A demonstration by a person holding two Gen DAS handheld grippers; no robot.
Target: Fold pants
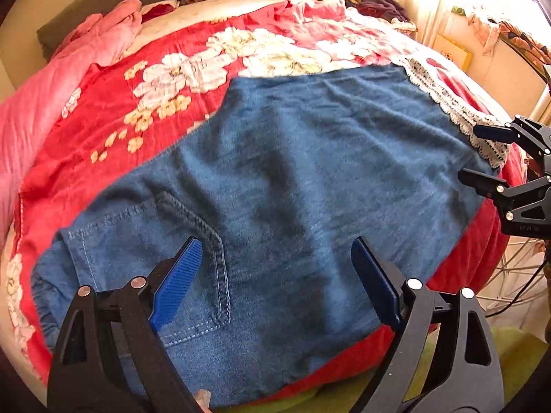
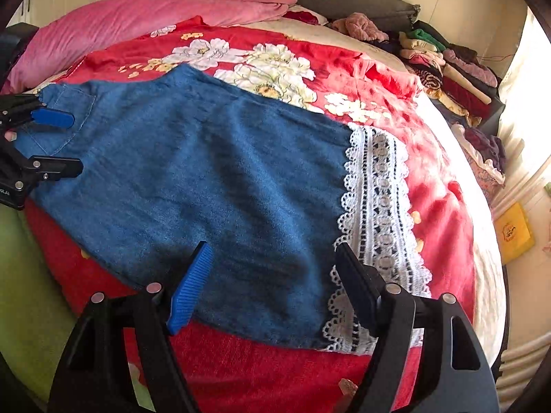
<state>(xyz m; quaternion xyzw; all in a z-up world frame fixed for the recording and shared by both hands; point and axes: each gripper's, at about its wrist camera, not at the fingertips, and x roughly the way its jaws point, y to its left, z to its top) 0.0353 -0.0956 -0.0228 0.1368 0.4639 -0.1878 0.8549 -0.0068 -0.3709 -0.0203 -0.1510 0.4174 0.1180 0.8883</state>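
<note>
Blue denim pants (image 1: 286, 179) lie flat on a red floral bedspread (image 1: 113, 113), folded lengthwise, with a back pocket (image 1: 179, 258) at the waist end and a white lace hem (image 2: 382, 206) at the leg end. My left gripper (image 1: 275, 275) is open and empty, hovering over the waist end by the pocket. My right gripper (image 2: 272, 282) is open and empty over the near edge of the leg by the lace. Each gripper shows in the other's view: the right gripper (image 1: 485, 155) by the lace hem, the left gripper (image 2: 65, 143) by the pocket.
A pink quilt (image 2: 137, 20) lies at the bed's far side. Piles of folded clothes (image 2: 451, 69) sit along the head end. A green cover (image 2: 31, 275) lies at the near edge. A yellow box (image 2: 515, 232) sits off the bed by the wall.
</note>
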